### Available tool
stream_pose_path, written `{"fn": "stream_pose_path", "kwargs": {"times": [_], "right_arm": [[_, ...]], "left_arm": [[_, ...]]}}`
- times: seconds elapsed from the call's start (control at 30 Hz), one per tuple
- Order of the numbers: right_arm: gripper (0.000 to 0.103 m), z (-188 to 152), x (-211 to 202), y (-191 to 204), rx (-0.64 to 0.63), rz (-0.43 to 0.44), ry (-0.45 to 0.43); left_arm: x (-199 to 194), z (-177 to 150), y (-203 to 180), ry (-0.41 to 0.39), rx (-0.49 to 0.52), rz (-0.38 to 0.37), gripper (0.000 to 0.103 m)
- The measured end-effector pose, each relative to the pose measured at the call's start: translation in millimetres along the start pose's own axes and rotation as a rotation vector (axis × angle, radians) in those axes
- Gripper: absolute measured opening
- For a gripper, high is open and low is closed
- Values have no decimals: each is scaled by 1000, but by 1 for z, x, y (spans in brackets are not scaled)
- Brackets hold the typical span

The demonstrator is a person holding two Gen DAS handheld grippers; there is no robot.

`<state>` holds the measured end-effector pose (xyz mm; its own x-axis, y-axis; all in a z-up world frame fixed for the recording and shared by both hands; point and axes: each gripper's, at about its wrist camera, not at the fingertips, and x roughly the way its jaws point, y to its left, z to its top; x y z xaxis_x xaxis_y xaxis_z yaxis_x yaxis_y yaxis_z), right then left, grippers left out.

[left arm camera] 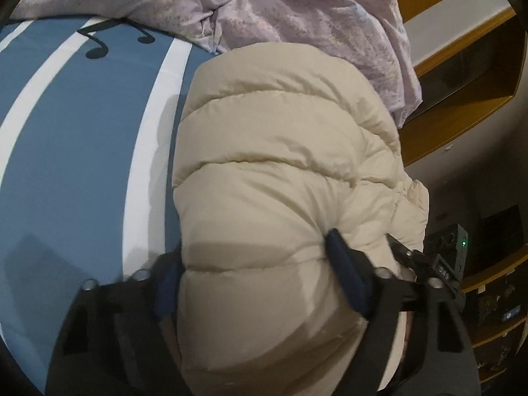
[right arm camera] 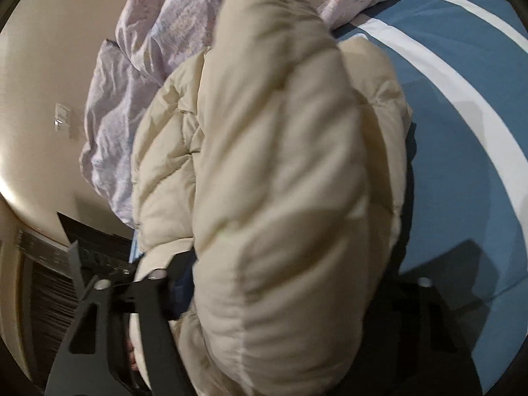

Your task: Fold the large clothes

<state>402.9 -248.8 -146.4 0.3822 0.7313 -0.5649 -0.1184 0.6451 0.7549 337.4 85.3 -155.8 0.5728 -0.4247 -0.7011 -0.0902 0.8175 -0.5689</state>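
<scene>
A cream quilted puffer jacket [left arm camera: 283, 151] lies folded lengthwise on the blue bed sheet [left arm camera: 76, 151]. In the left wrist view its near end bulges between the fingers of my left gripper [left arm camera: 254, 277]. Both blue pads [left arm camera: 346, 274] press into the padding from either side, so the gripper is shut on the jacket. In the right wrist view a thick fold of the same jacket [right arm camera: 283, 171] fills the jaws of my right gripper [right arm camera: 290, 274]. The left finger [right arm camera: 178, 280] presses against the fold; the right finger is mostly hidden behind the fabric.
A crumpled lilac duvet [left arm camera: 264, 10] is heaped at the far end of the bed. The sheet has white stripes and black music notes [left arm camera: 95, 49]. Wooden shelves [left arm camera: 462, 76] stand beside the bed, and a beige wall [right arm camera: 49, 99] and dark radiator [right arm camera: 49, 264] on the other side.
</scene>
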Motion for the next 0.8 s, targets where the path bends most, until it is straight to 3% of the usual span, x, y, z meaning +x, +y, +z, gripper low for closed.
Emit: {"fn": "stream_pose_path", "kwargs": {"times": [0.07, 0.23, 0.57, 0.8], "right_arm": [[48, 1, 1, 5, -11, 5, -7], [37, 10, 20, 33, -55, 28, -4], [31, 18, 84, 101, -161, 99, 52], [31, 18, 113, 115, -201, 110, 91]], "left_arm": [[-6, 3, -3, -16, 24, 0, 58], [-30, 12, 4, -71, 48, 11, 44], [-89, 39, 54, -210, 14, 102, 40], [-106, 48, 81, -257, -2, 157, 40]]}}
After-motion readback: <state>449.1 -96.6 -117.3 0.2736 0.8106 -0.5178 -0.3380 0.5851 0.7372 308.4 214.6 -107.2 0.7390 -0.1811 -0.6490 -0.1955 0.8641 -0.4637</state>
